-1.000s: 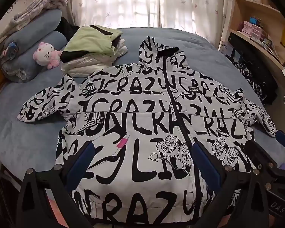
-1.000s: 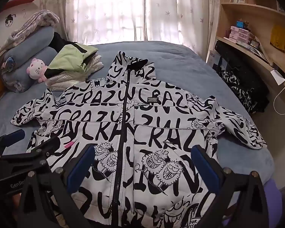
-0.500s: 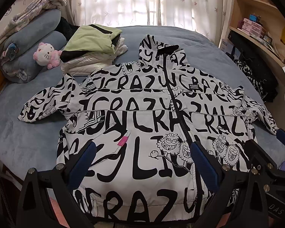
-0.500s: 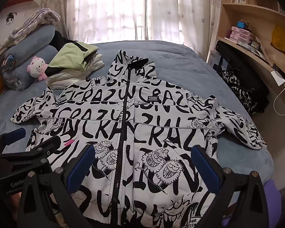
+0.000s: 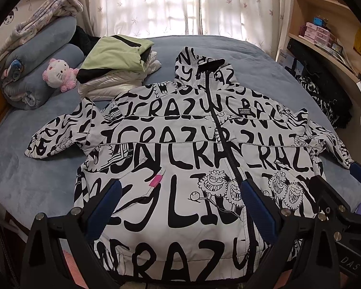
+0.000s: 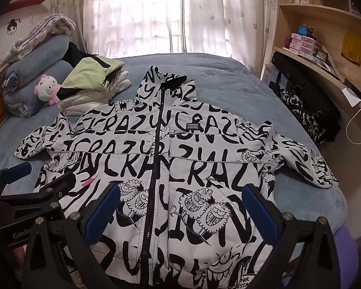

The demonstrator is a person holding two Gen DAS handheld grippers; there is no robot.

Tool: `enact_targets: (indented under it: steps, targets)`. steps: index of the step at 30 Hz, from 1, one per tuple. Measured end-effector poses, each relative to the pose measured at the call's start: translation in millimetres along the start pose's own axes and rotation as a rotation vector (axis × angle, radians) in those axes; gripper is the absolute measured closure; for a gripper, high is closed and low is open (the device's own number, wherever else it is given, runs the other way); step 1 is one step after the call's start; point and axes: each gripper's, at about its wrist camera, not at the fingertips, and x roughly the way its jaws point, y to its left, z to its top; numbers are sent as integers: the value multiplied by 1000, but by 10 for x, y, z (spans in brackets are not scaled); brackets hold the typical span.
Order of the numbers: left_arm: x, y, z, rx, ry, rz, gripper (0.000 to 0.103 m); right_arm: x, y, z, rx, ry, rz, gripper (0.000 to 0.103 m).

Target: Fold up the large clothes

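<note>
Still flat on the bed point(image 5: 24, 183), jacket point(image 5: 180, 144) unmoved, both grippers' jaws gaping, empty, hovering slightly closer

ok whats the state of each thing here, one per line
jacket: spread flat on the bed, zipped, sleeves out
left gripper: open, empty
right gripper: open, empty
clothes pile: folded, stacked
blankets: rolled, stacked
curtains: drawn

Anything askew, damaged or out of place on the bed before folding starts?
Nothing stands out. The jacket lies flat on the bed, zipped, sleeves spread, with no visible damage. Both grippers, left and right, hover over its hem, jaws open and empty.
</note>
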Motion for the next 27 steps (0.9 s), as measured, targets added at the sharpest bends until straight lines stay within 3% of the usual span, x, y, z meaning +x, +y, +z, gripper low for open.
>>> enact_targets:
  steps: [27]
  targets:
    - [3, -38, 11, 17, 5, 7, 5, 63, -68, -25, 16, 5, 10, 2]
